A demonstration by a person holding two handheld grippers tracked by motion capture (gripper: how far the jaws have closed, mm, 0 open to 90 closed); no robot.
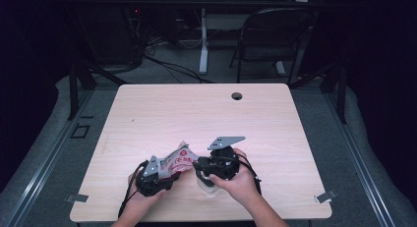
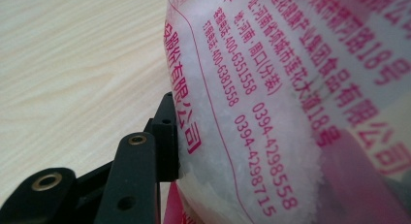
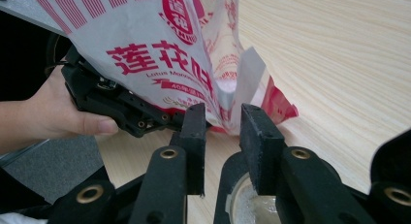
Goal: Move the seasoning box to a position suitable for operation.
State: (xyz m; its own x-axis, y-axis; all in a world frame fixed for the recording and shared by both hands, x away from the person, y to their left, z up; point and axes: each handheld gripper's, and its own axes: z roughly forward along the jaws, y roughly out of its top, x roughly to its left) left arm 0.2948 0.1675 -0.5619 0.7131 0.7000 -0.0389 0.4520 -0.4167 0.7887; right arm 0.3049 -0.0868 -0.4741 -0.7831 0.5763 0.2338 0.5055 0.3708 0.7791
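Seasoning bag (image 2: 271,112) (white crystals inside) gripped by left hand-held gripper (image 1: 156,178); right hand-held gripper (image 3: 223,122) open.

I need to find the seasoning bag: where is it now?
In the high view the bag is near the table's front edge, left of centre, clamped by the left gripper.

We see a lab-like recording space: a bare wooden counter (image 1: 206,114) ringed by dark curtains, cables (image 1: 167,65) across grey carpet, and a folding chair (image 1: 273,38) behind.
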